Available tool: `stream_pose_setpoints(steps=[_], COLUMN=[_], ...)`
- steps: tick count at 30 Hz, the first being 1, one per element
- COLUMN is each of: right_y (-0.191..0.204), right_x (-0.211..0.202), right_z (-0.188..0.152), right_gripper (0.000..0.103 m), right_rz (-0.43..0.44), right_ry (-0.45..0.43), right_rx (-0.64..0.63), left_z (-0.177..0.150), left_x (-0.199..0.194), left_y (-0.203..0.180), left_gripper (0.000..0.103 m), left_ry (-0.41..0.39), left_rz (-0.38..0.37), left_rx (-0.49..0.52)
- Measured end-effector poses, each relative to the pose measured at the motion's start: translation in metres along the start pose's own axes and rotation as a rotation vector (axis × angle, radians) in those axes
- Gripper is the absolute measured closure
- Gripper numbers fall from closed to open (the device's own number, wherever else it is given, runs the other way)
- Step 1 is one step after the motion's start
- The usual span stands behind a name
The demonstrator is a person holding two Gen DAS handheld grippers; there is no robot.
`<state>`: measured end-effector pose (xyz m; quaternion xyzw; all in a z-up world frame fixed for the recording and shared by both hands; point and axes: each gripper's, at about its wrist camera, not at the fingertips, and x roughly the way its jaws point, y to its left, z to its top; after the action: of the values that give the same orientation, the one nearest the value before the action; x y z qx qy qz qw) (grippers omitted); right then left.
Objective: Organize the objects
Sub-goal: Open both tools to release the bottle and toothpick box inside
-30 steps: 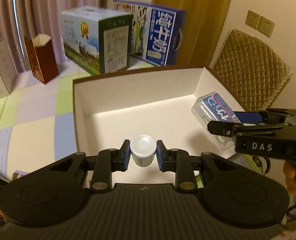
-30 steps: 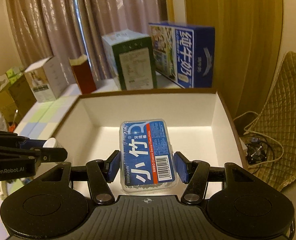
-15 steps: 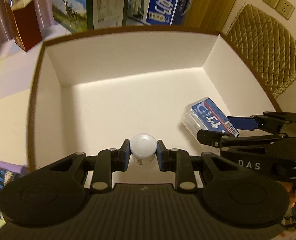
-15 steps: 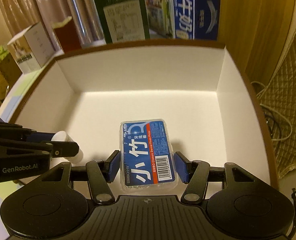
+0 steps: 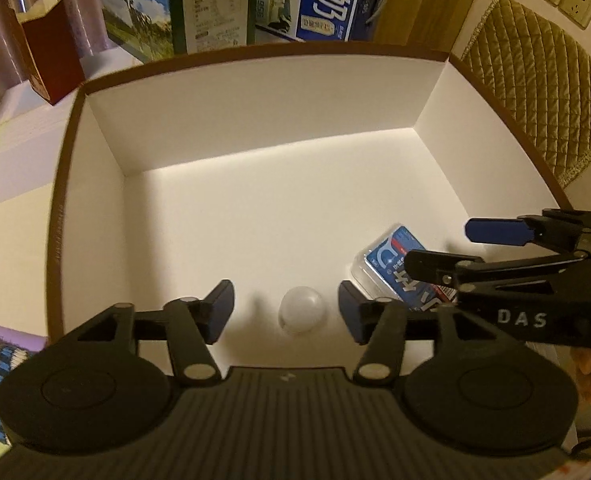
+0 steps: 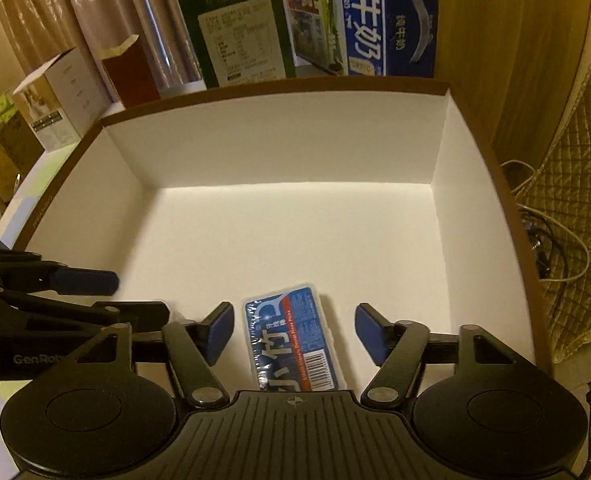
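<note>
A small white bottle (image 5: 302, 309) lies on the white floor of the brown-rimmed box (image 5: 255, 50), between the spread fingers of my left gripper (image 5: 285, 308), which is open. A clear pack with a blue label (image 6: 293, 342) lies flat on the box floor (image 6: 295, 240) between the spread fingers of my right gripper (image 6: 293, 330), also open. In the left wrist view the same blue pack (image 5: 391, 270) sits at the right, partly hidden under the right gripper (image 5: 447, 248). The left gripper (image 6: 113, 294) shows at the left of the right wrist view, hiding the bottle there.
Behind the box stand a green-and-white milk carton (image 6: 239, 28) and a blue one (image 6: 375, 12). A dark red box (image 5: 49, 56) and other cartons (image 6: 59, 100) stand at the left. A quilted gold cushion (image 5: 535, 92) and cables (image 6: 551, 240) lie to the right.
Both grippers have lowered into the box and opened. The white bottle and the blue-labelled pack have been let go and now lie on the box floor.
</note>
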<state>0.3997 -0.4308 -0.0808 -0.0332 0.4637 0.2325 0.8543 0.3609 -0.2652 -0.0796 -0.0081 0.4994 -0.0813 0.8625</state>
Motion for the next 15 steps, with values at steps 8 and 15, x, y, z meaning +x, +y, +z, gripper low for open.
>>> stream_pose_setpoints(steps=[8, 15], right_y=[0.000, 0.011], right_x=[-0.023, -0.047], right_z=[0.003, -0.001], right_gripper=[0.027, 0.016], right_rz=[0.029, 0.034], right_ry=[-0.060, -0.117], right_rx=[0.014, 0.007], left_z=[0.000, -0.010], left_x=[-0.030, -0.066], left_y=[0.000, 0.005], left_gripper=[0.036, 0.031], left_ry=[-0.068, -0.133], left_rz=[0.012, 0.017], left_rx=[-0.011, -0.030])
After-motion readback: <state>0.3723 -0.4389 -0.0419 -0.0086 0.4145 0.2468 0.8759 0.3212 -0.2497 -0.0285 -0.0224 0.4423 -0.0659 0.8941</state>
